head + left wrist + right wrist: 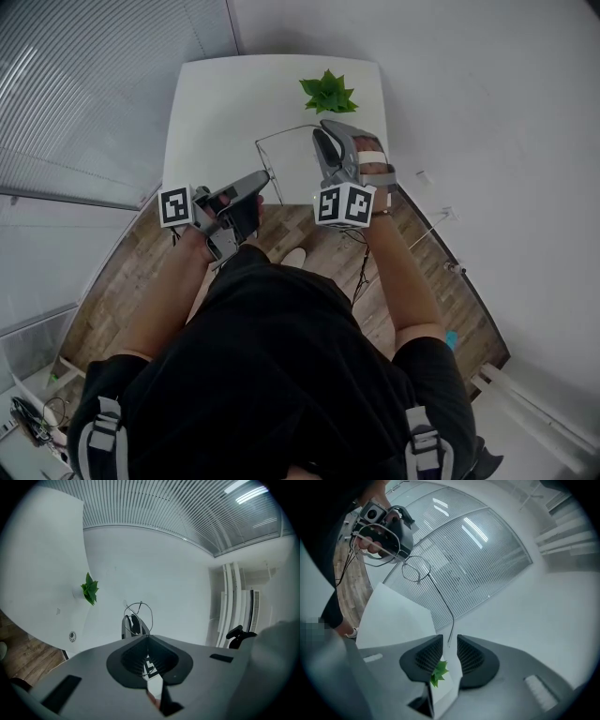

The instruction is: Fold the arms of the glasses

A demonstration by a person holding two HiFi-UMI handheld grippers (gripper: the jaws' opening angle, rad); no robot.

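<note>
Left claw (146, 638): closed, pads together on the front of the glasses (416, 570), which it holds in the air over the near part of the white surface (216, 103). In the left gripper view one round wire lens (139, 614) stands just beyond my fingertips, and the wire runs down into the closed pads. Right claw (450, 639): open, pads apart with a clear gap on both sides. The end of one thin arm (445, 604) of the glasses stands in that gap, and I see neither pad pressing on it. That arm runs in a long line from the lens to my right claw and stands out from the front, not folded in. From the head view my two claws sit near each other at the surface's near edge, the left claw (265, 176) angled towards the right claw (326, 131), with the wire frame spanning between them. I cannot make out the second arm of the glasses in any view. A small green plant (328, 92) sits on the far part of the surface, well apart from the glasses. Wooden floor (141, 272) shows below the near edge.
</note>
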